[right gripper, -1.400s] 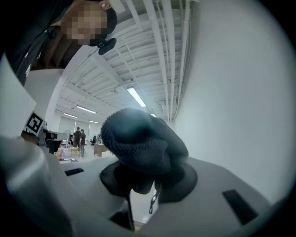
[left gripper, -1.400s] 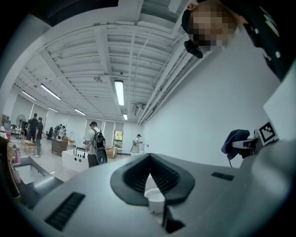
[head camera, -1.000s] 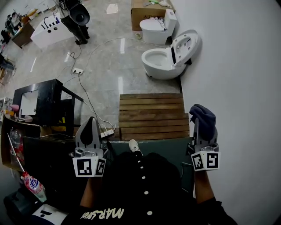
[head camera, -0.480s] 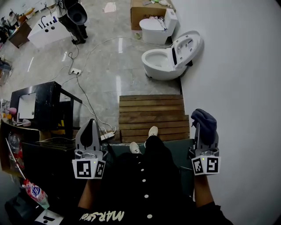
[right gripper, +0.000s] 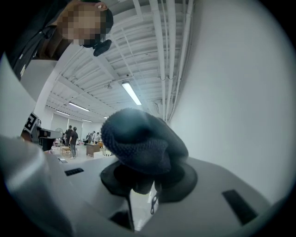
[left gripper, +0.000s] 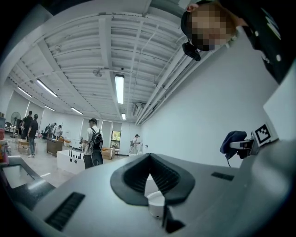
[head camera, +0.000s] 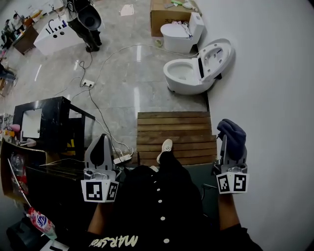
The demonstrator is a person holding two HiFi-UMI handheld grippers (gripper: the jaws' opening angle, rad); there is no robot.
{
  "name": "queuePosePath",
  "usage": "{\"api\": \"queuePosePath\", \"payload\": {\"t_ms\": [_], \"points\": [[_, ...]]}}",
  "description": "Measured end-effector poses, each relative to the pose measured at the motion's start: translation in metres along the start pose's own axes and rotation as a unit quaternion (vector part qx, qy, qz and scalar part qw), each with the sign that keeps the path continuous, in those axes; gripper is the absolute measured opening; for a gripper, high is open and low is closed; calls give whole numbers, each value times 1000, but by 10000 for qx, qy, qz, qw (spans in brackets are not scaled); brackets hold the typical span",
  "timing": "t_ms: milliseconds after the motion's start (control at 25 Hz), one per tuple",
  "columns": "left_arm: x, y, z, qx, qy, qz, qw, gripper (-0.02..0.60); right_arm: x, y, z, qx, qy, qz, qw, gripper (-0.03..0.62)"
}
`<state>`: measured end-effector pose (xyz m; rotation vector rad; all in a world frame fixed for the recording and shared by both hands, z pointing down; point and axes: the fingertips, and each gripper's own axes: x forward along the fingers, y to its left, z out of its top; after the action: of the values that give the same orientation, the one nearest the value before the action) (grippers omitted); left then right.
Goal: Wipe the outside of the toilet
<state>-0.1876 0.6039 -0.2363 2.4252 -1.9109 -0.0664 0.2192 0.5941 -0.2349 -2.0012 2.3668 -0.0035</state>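
Observation:
A white toilet [head camera: 184,74] with its lid [head camera: 216,55] raised stands on the floor by the white wall, far ahead of me. My right gripper [head camera: 231,143] is shut on a dark blue knitted cloth [head camera: 230,133], which bulges above the jaws in the right gripper view as the cloth [right gripper: 138,139]. My left gripper [head camera: 101,145] is held level with it at the left, jaws closed to a point with nothing in them; its tips [left gripper: 149,156] meet in the left gripper view. Both grippers are well short of the toilet.
A wooden slatted platform [head camera: 186,128] lies between me and the toilet, with my shoe [head camera: 165,149] on it. A second toilet [head camera: 182,32] and a cardboard box [head camera: 164,11] stand farther back. A black stand [head camera: 46,117], cables and a power strip [head camera: 122,158] are at the left.
I have stepped forward: a shoe has come out onto the wooden platform. Both grippers keep their pose, and the cloth stays in the right one.

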Motion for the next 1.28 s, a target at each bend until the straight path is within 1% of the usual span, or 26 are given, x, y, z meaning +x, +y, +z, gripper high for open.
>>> {"api": "queuePosePath", "payload": {"t_ms": [120, 240, 440, 560, 680, 800, 1000, 1120, 1280], "points": [[18, 6, -26, -1, 37, 82, 10000, 11, 24, -9, -27, 56, -12, 12, 10000, 97], [46, 14, -48, -27, 86, 159, 9998, 11, 54, -17, -53, 127, 47, 6, 9999, 97], [111, 8, -69, -16, 148, -50, 9999, 12, 109, -36, -81, 26, 165, 35, 9999, 97], [145, 6, -71, -37, 80, -101, 9999, 11, 136, -45, -87, -50, 192, 99, 9998, 97], [167, 9, -74, -107, 31, -6, 9999, 11, 157, -55, -90, -36, 202, 83, 9998, 97], [179, 15, -81, -209, 83, 105, 9997, 11, 175, -58, -91, -64, 267, 128, 9995, 97], [194, 32, -87, -188, 176, 248, 9994, 12, 213, -52, -91, -113, 282, 288, 9991, 97], [213, 40, -99, -142, 246, 193, 9994, 11, 232, -51, -98, -170, 243, 314, 9991, 97], [259, 51, -124, -170, 223, 65, 9996, 12, 263, -60, -125, -168, 243, 247, 9993, 97]]}}
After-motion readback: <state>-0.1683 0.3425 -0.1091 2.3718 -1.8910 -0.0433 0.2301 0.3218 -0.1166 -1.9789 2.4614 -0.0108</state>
